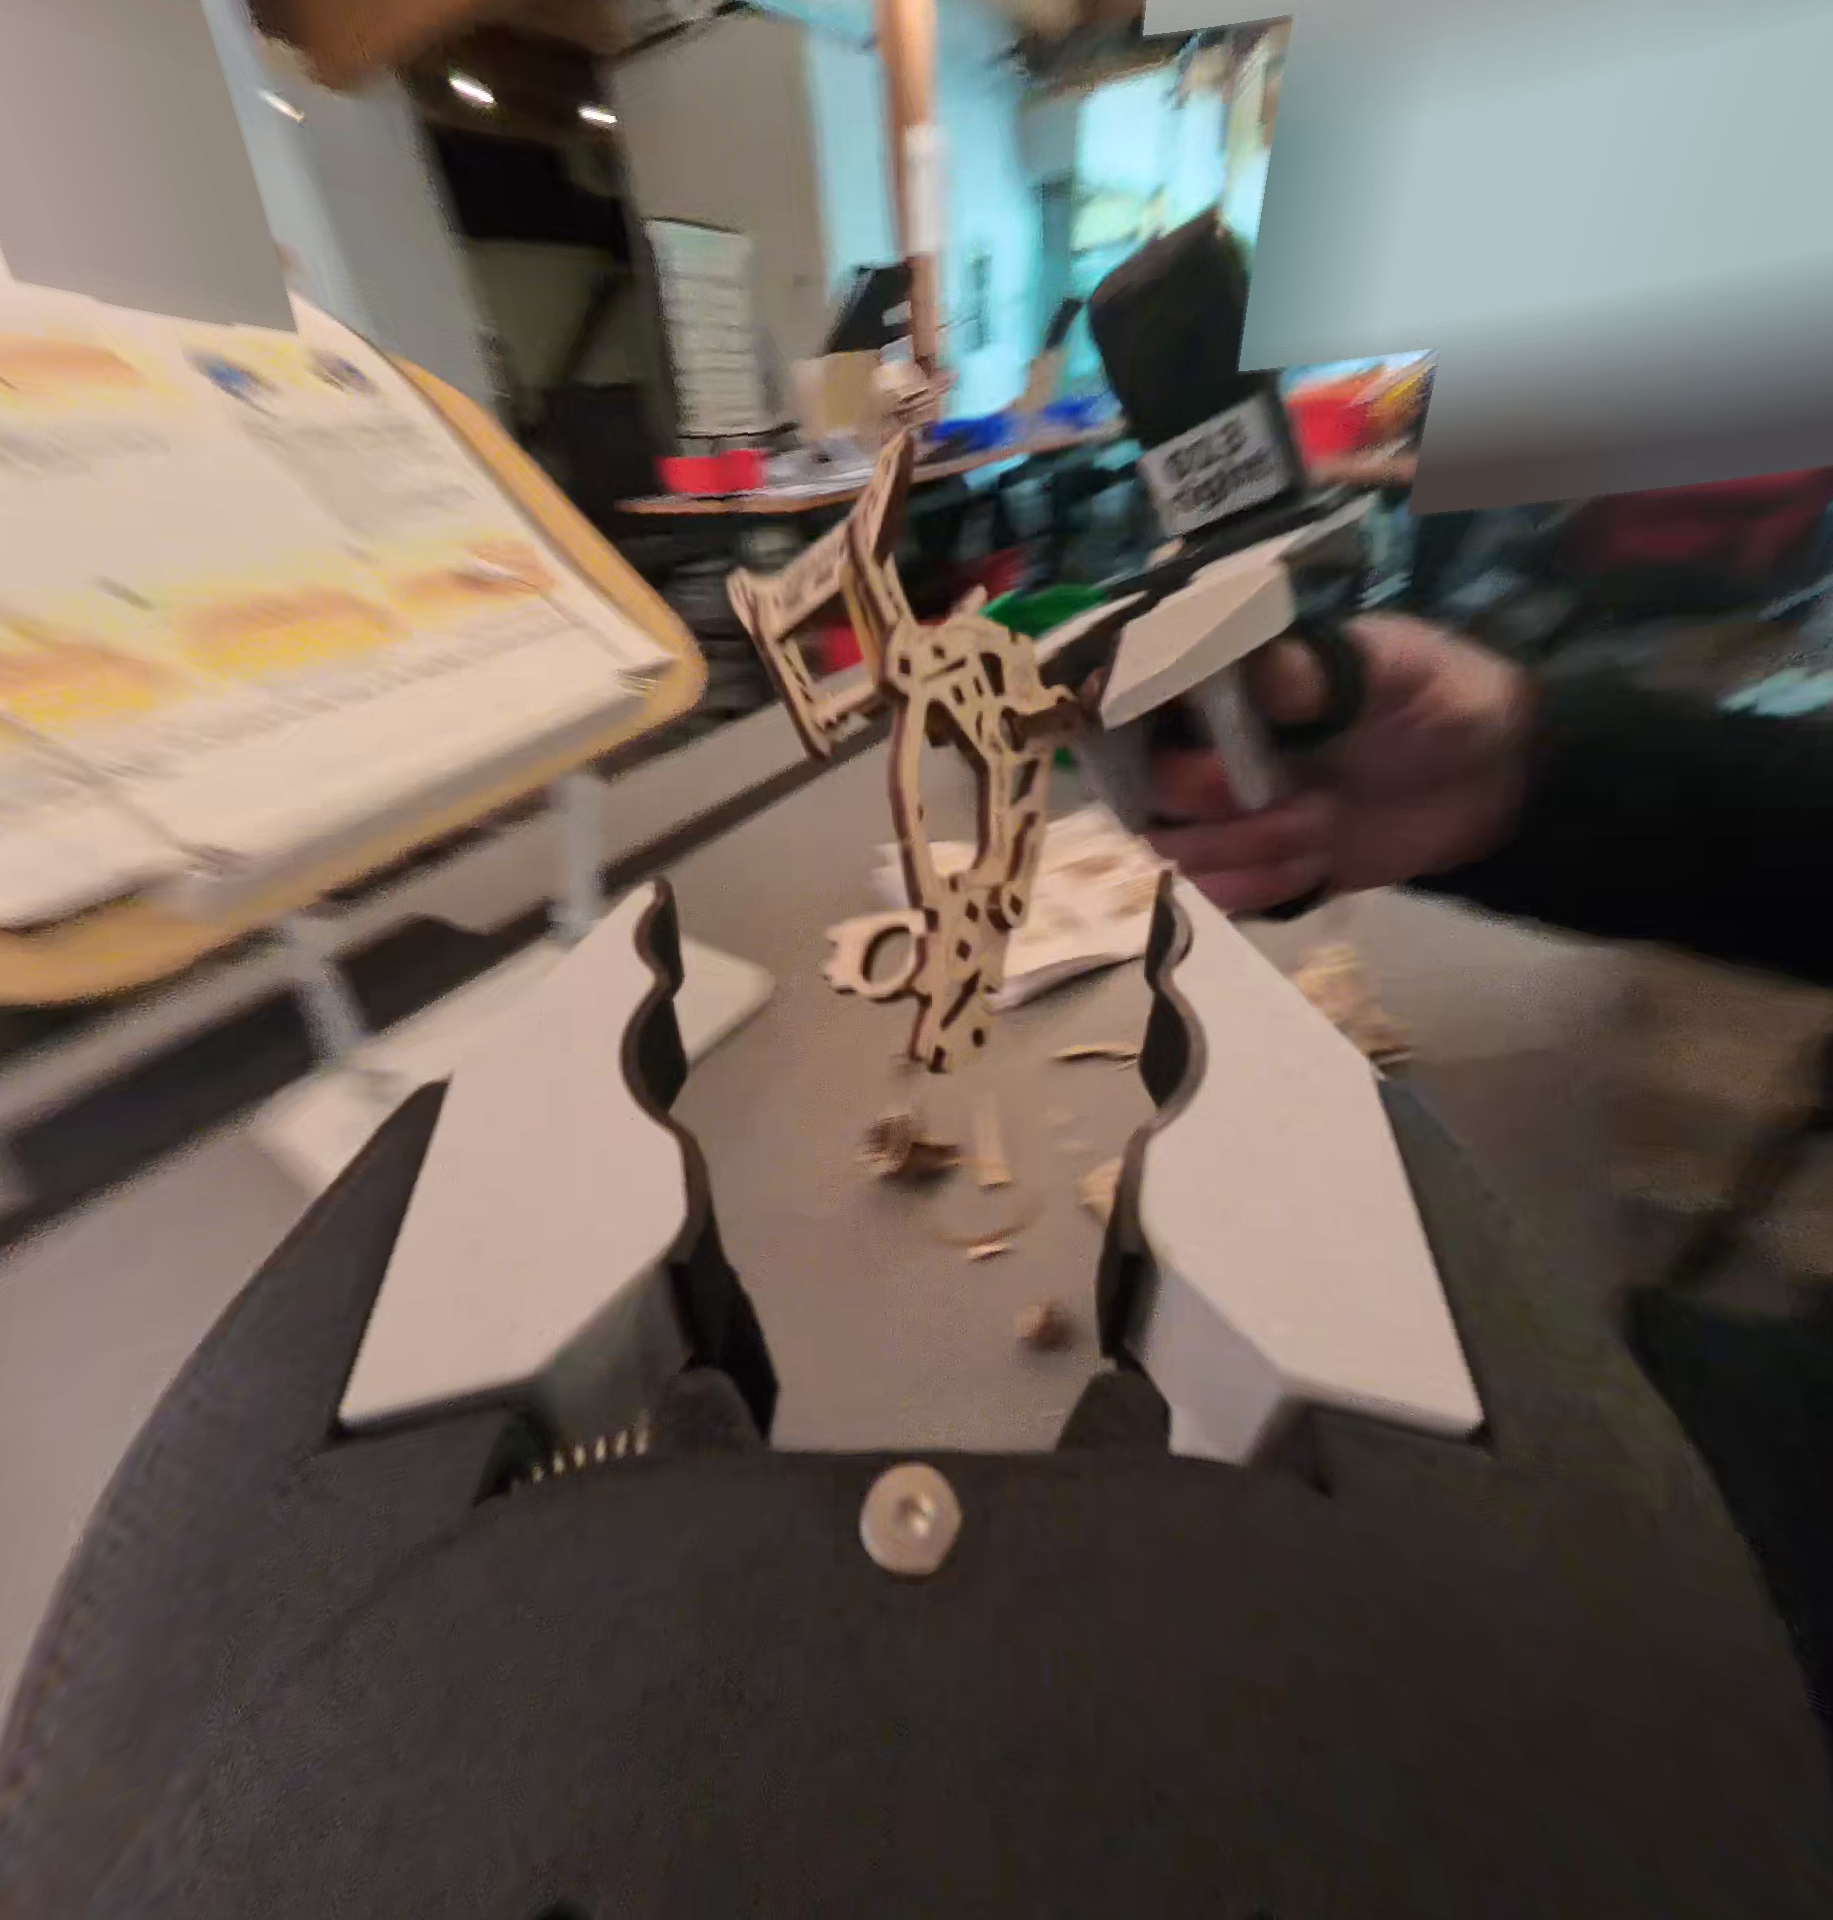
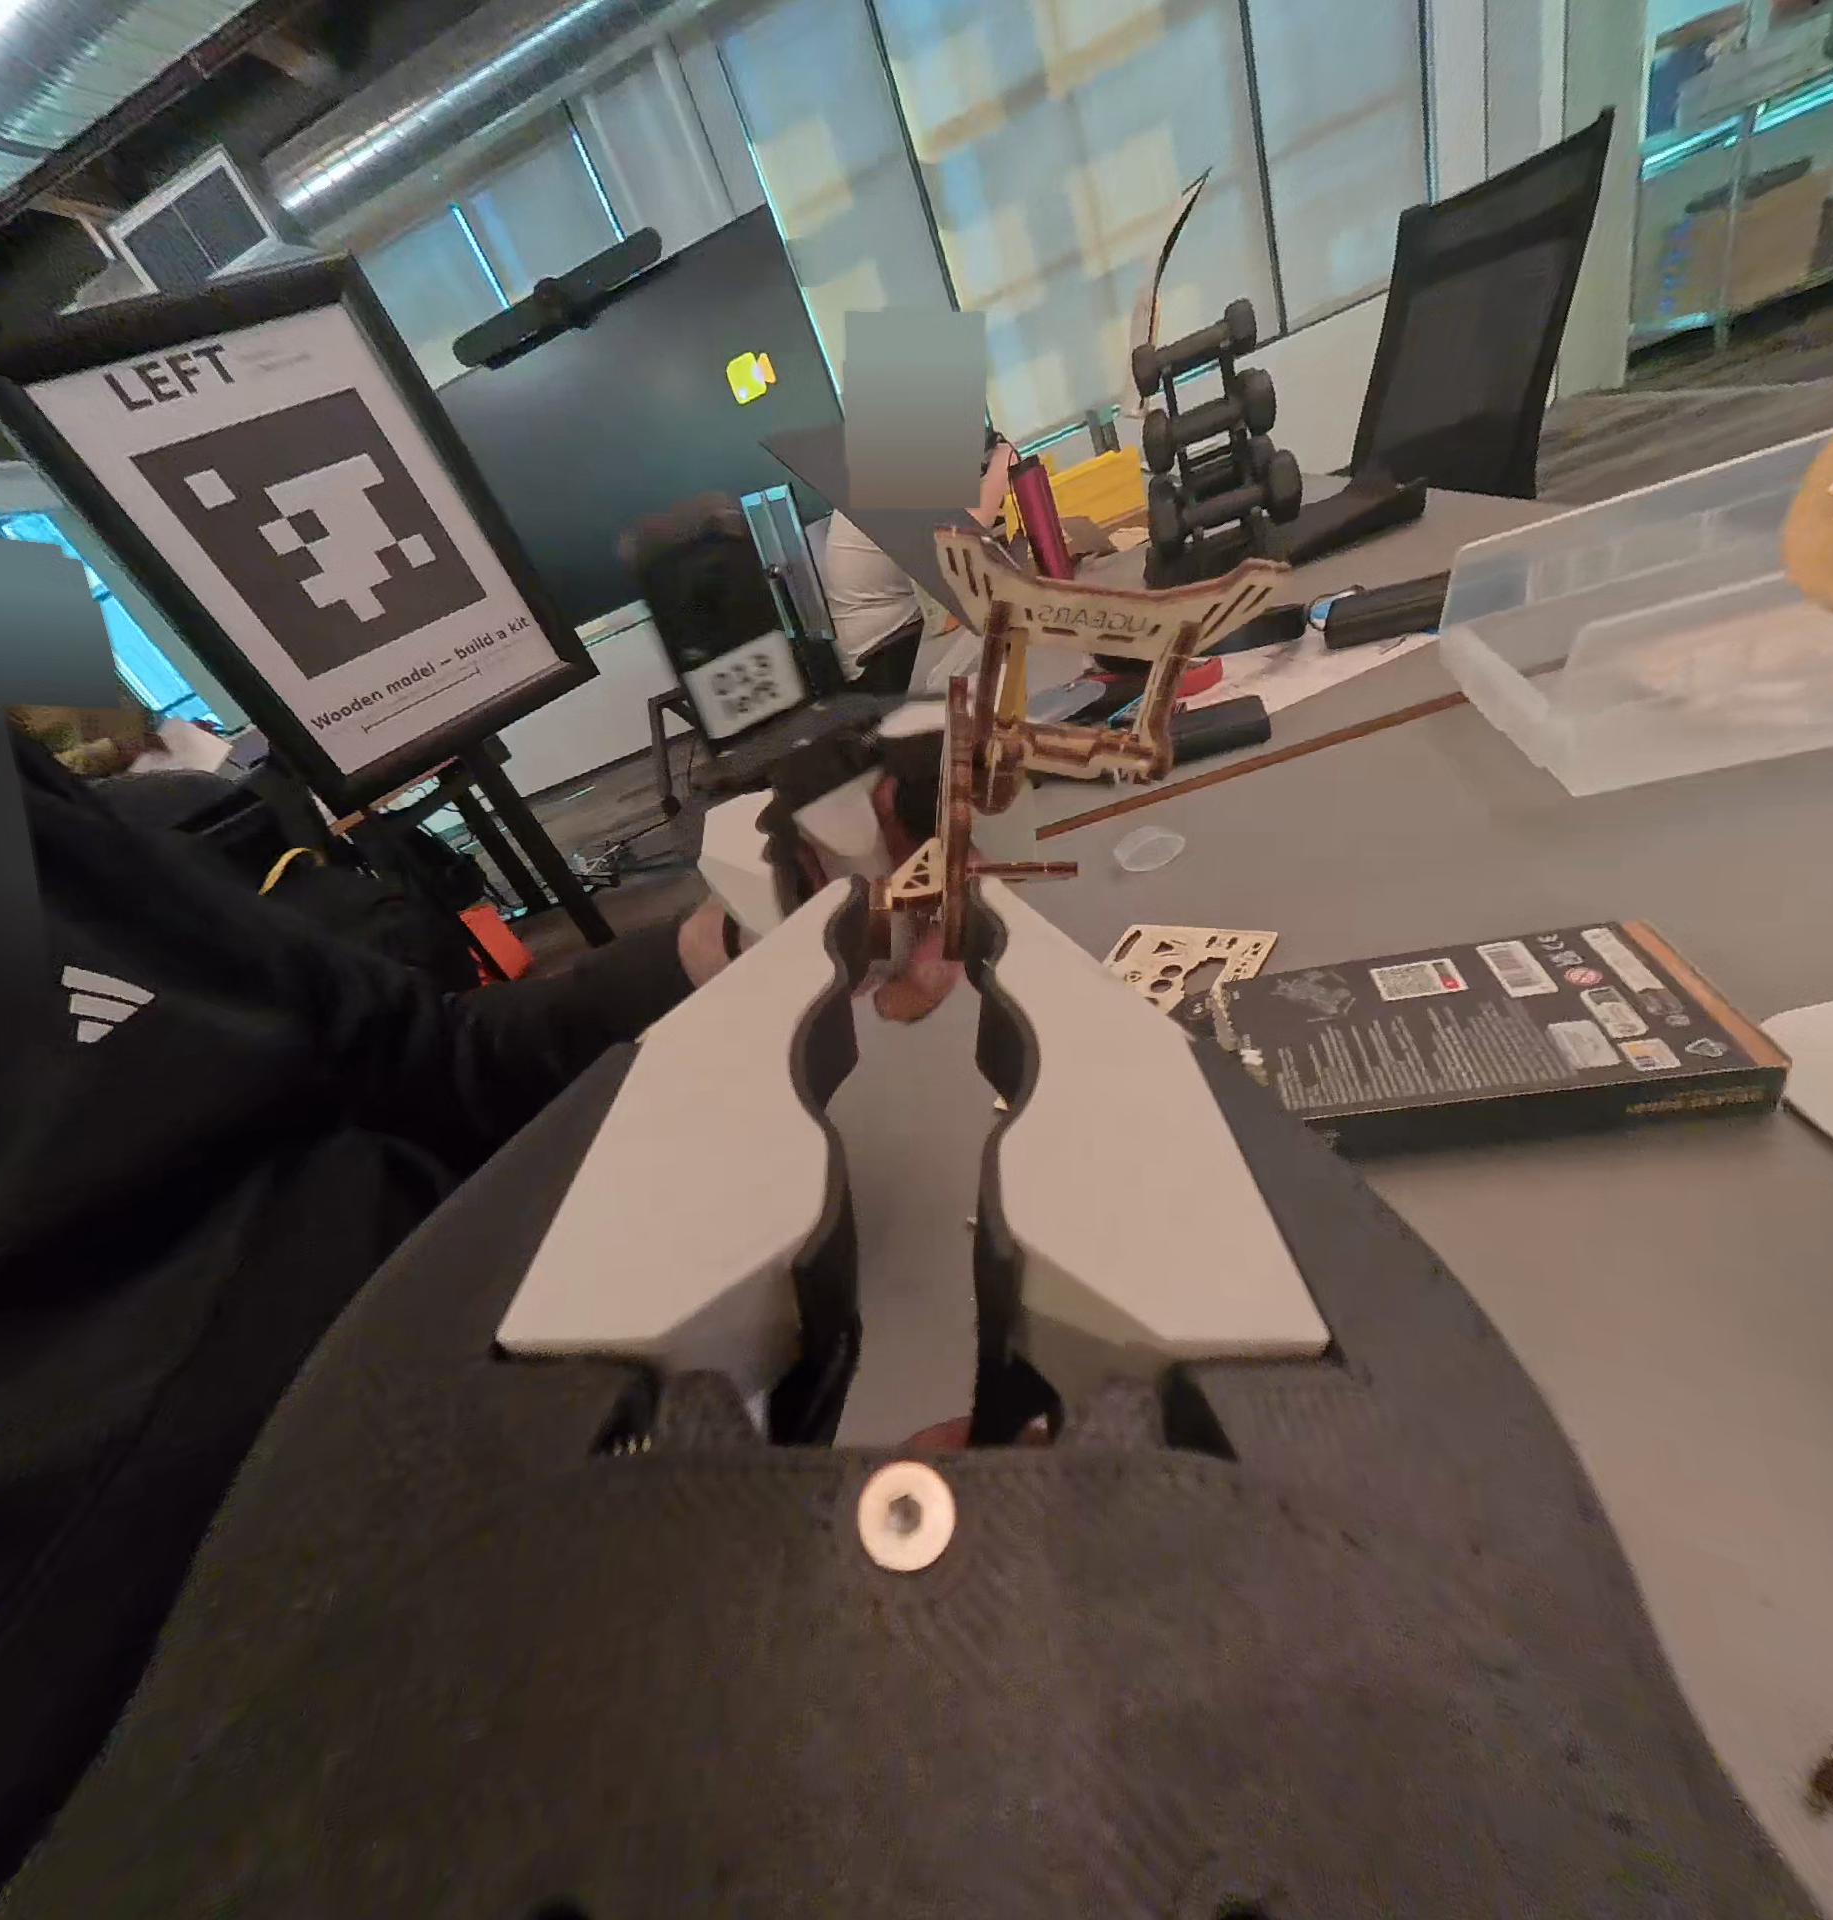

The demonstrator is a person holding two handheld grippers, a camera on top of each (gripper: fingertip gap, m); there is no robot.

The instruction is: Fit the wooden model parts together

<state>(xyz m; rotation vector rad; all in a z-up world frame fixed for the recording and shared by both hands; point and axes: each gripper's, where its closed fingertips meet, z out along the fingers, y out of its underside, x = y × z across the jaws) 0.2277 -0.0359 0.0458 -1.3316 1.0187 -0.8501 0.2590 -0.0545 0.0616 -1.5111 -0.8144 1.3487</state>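
Gripping the wooden model point(image 2: 1005, 748), right gripper point(image 2: 917, 914) pinches; left gripper point(image 1: 912, 914) gapes empty.

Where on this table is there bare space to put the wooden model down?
Bare grey table lies right of the right gripper, in front of the black box. Another strip runs between the box and the clear plastic tray. Ahead of the left gripper, wood scraps crowd the surface.

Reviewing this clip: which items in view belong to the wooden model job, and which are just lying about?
Belongs to the job:
- wooden model assembly, held by the right gripper
- left gripper, open
- punched-out wooden sheet
- instruction booklet

Lying about:
- dumbbell rack
- clear plastic bin
- black chair
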